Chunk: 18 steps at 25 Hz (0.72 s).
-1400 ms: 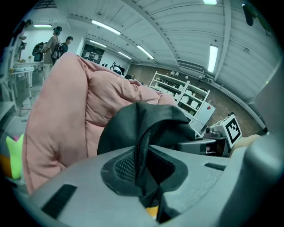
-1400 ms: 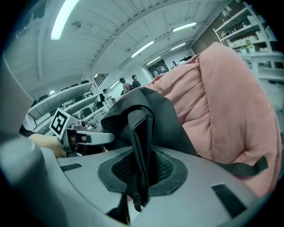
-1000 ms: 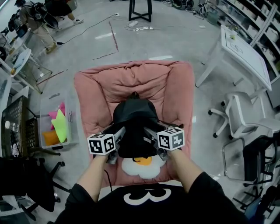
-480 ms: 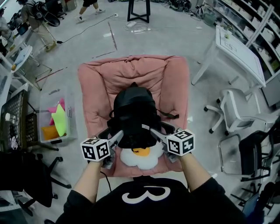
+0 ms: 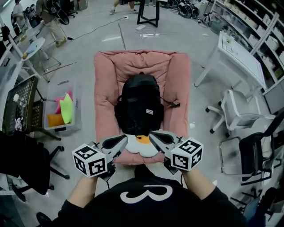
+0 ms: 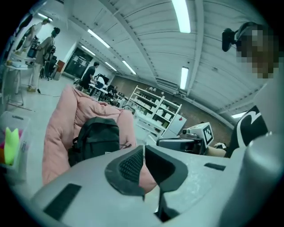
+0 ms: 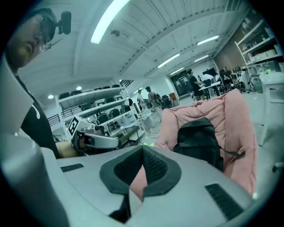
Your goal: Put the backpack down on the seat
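The black backpack (image 5: 140, 104) lies on the pink cushioned seat (image 5: 177, 84), its top toward the seat back, with a white-and-yellow egg-shaped cushion (image 5: 142, 142) at its near end. Both grippers hover near the seat's front edge, apart from the backpack. The jaws of my left gripper (image 5: 123, 139) are closing, their pads all but together with nothing between them. My right gripper (image 5: 153, 134) is shut and empty. The left gripper view has its jaws (image 6: 144, 146) meeting in front of the backpack (image 6: 95, 135). The right gripper view shows closed jaws (image 7: 143, 148) and the backpack (image 7: 199, 139) beyond.
A clear bin (image 5: 60, 113) with bright foam pieces stands left of the seat. A white table (image 5: 242, 51) and white office chair (image 5: 239, 113) are to the right, a dark chair (image 5: 22, 164) at near left, and a black stool (image 5: 148, 11) beyond. People stand at the far left.
Both grippers left the backpack's sides and drew back toward me, jaws now together. The backpack stays on the seat.
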Motion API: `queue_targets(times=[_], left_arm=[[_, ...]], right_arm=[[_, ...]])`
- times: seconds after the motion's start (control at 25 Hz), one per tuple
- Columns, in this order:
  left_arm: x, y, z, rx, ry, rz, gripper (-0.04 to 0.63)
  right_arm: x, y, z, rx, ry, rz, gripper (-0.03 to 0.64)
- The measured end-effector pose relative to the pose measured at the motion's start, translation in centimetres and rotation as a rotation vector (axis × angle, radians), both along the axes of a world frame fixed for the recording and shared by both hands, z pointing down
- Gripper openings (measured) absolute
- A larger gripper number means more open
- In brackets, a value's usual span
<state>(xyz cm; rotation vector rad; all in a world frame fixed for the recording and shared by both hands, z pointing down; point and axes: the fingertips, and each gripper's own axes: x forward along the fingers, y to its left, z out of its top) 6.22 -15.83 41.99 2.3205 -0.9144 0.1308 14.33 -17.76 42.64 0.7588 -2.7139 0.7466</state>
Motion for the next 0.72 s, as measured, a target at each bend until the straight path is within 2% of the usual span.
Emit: queue_targets(times=[0.2,0.36,0.52,0.72], left_arm=[[0.5,6.0,-4.3,0.097,0.030,0.000,0.006],[0.9,9.5,-6.4,0.141,0.013,-0.006,0.006],[0.9,11.7,-7.4,0.165,0.020,-0.015,0.006],[0.7,13.6,-7.3,0.183,-0.007,-0.024,0.006]], right_arm=[[0.1,5.8,-3.8,0.016,-0.110,0.020,0.003],[0.2,9.8,-6.4,0.020,-0.195,0.010,0.003],[0.0,12.7,-7.3,0.064,-0.200,-0.012,0.003],[-0.3,14.7,-7.4,0.082,-0.169,-0.008,0.003]])
